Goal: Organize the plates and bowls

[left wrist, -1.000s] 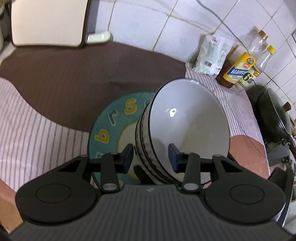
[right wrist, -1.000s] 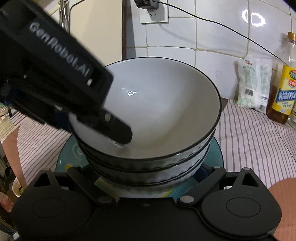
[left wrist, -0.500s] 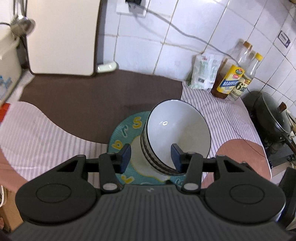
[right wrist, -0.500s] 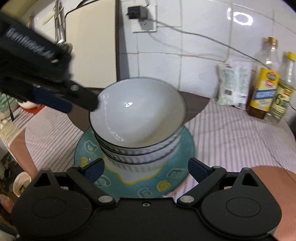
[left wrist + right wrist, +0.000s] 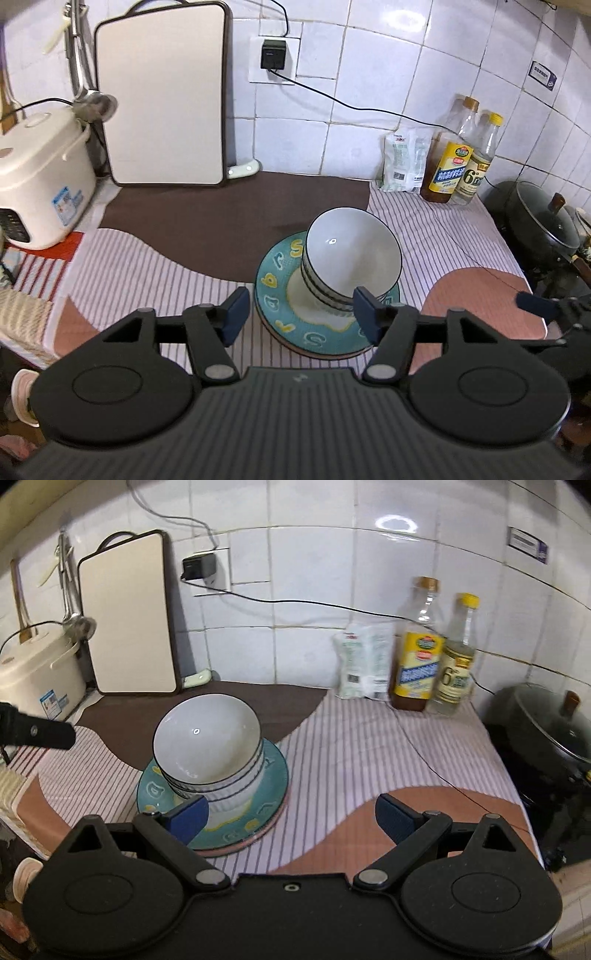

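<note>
A stack of white bowls with dark rims (image 5: 351,262) stands on a teal plate with yellow letters (image 5: 273,288), on the striped cloth. The stack also shows in the right wrist view (image 5: 208,742) on the plate (image 5: 273,771). My left gripper (image 5: 299,314) is open and empty, held back above the near side of the plate. My right gripper (image 5: 291,818) is open and empty, set back to the right of the plate. Neither gripper touches the dishes.
A rice cooker (image 5: 37,184) stands at the left, a cutting board (image 5: 162,96) leans on the tiled wall. A bag (image 5: 406,162) and two bottles (image 5: 458,158) stand at the back right. A lidded wok (image 5: 543,225) sits at the right edge.
Both grippers have pulled back and up from the bowl stack. The left jaws, which straddled the top bowl's rim, have let go and opened wider. The bowls stay stacked on the plate.
</note>
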A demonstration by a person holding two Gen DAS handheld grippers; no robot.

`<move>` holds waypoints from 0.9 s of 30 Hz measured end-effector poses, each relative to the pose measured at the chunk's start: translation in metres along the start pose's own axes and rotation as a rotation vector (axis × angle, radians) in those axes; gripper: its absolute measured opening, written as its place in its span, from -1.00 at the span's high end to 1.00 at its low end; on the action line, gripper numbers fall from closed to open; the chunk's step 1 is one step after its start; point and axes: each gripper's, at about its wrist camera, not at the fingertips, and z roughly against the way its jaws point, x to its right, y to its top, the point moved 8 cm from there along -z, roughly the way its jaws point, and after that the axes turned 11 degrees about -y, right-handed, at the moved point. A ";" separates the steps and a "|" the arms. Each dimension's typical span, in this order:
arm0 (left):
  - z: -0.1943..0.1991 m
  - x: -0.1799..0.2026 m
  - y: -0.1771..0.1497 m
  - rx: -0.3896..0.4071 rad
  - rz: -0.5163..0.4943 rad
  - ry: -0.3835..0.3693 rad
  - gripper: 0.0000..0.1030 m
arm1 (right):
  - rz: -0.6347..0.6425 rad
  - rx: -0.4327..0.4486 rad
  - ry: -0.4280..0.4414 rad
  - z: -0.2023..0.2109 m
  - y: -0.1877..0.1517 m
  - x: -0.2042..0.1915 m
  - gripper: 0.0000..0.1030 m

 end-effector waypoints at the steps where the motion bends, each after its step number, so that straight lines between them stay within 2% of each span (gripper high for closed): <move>1: 0.004 0.001 -0.001 0.000 0.002 0.011 -0.30 | 0.005 -0.015 -0.004 0.003 0.000 0.001 -0.92; 2: 0.007 0.001 -0.002 -0.003 0.008 0.038 -0.39 | 0.014 -0.036 -0.013 0.007 -0.002 0.004 -0.92; 4: 0.013 0.003 -0.005 0.002 -0.004 0.072 -0.45 | 0.016 -0.042 -0.015 0.017 -0.003 0.006 -0.92; 8: 0.020 0.011 -0.010 0.002 -0.027 0.089 -0.61 | 0.012 -0.040 -0.032 0.032 -0.005 0.010 -0.92; 17: 0.023 0.014 -0.021 -0.014 -0.040 0.172 -0.63 | -0.006 -0.023 -0.133 0.049 -0.011 0.027 -0.95; 27: 0.025 0.013 -0.032 -0.032 0.025 0.154 -0.63 | -0.041 0.020 -0.139 0.059 -0.014 0.039 -0.95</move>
